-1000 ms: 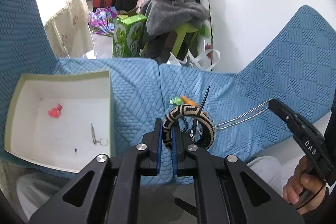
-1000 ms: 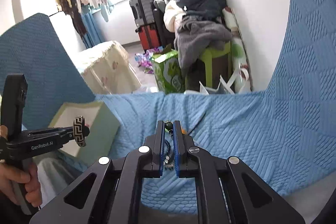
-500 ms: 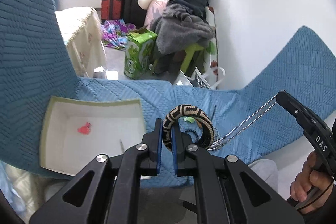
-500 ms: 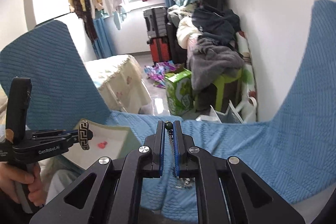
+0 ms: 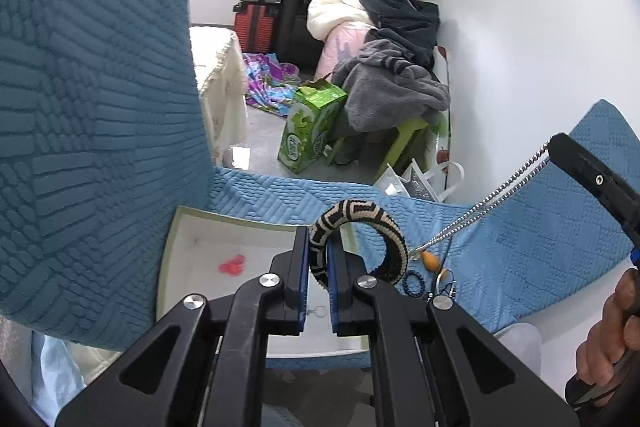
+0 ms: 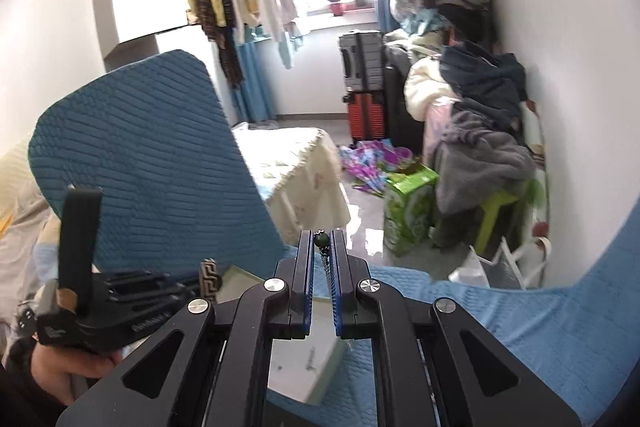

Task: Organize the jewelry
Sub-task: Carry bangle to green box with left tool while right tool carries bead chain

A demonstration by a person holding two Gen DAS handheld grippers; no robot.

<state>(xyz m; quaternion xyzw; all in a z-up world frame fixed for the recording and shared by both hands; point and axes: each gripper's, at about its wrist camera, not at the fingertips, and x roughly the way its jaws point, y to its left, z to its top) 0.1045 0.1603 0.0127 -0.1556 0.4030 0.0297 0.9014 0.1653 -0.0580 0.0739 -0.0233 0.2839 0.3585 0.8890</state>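
Note:
My left gripper [image 5: 318,247] is shut on a black-and-cream patterned bangle [image 5: 360,217], held above the right rim of a pale green box [image 5: 170,239] with a white inside. In the box lie a red trinket [image 5: 231,264] and a small metal piece [image 5: 318,311]. My right gripper [image 6: 322,241] is shut on a silver chain necklace [image 5: 484,205] with a dark bead [image 6: 321,239]; the chain hangs down to an orange bead [image 5: 428,259] and dark bead rings [image 5: 414,283] on the blue quilt [image 5: 520,255]. The left gripper with the bangle [image 6: 210,277] shows in the right wrist view.
The blue quilted cover rises at the left [image 5: 92,107] and right. Beyond the bed edge stand a green carton [image 5: 310,131], a green stool [image 5: 404,139] piled with clothes, suitcases [image 5: 264,3] and a cream-covered table [image 5: 220,87]. A white bag [image 5: 416,179] leans by the wall.
Both grippers have risen. The bangle has moved left toward the box. The right gripper has lifted the chain higher, pulling it taut off the quilt.

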